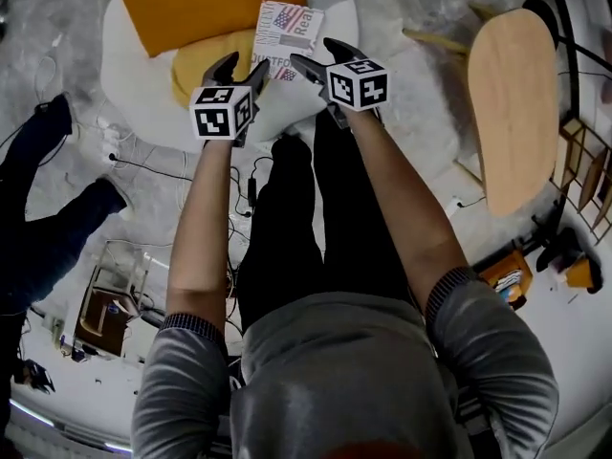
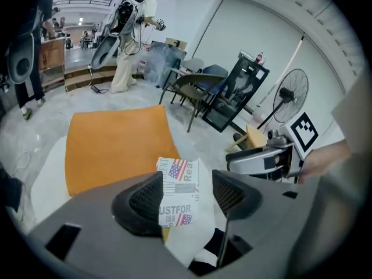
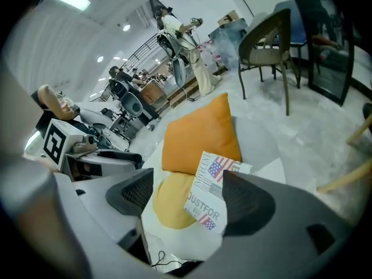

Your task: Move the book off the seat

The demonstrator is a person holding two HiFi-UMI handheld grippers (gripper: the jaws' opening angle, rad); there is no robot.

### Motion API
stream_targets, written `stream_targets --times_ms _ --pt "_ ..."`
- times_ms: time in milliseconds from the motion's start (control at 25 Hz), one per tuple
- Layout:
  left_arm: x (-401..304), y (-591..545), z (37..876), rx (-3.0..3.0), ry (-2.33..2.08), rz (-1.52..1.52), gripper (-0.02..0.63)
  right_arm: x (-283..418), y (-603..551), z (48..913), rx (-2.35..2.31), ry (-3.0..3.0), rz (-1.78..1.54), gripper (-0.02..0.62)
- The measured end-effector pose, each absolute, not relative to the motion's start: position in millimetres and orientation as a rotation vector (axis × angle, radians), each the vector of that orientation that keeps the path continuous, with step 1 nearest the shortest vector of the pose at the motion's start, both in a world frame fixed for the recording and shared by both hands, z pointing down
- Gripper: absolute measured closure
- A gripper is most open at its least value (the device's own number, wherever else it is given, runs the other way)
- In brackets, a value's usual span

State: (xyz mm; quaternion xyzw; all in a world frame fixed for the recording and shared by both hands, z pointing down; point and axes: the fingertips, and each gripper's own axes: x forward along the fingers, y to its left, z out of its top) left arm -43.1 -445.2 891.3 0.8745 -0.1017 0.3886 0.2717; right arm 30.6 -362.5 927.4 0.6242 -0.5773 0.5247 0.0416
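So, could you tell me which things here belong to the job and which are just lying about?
For the job: book, seat, left gripper, right gripper.
Just lying about: orange cushion, yellow cushion, wooden chair.

1. Book (image 1: 287,29): smooth printed paper cover.
2. Orange cushion (image 1: 206,3), upper left: matt cloth.
3. Seat (image 1: 129,75): white, smooth, matt.
4. Tabletop (image 1: 512,103), upper right: pale, smooth wood.
5. Floor (image 1: 421,103): grey, marbled, polished-looking.
6. Left gripper (image 2: 186,193) and right gripper (image 3: 189,196): matt dark plastic; pads (image 2: 145,199) mesh-textured.
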Motion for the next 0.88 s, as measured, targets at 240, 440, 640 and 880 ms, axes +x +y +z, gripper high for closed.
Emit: stream_targets --times_ms 240,440,640,880 --pt "-35 -449 984 2.314 -0.242 1.147 0.312 32 -352 1022 1.902 -1.679 1.690 0.201" --pt "-22 -451 1041 2.313 -0.188 1.223 0.299 40 -352 1069 1.928 -1.634 1.764 0.196" --pt "-22 -453 1090 2.315 -0.139 1.323 0.287 36 -353 1111 1.942 -1.598 1.882 0.192" --pt "-14 -450 1122 2.265 -0.105 1.322 0.282 42 -354 1131 1.947 -1.594 1.881 0.187"
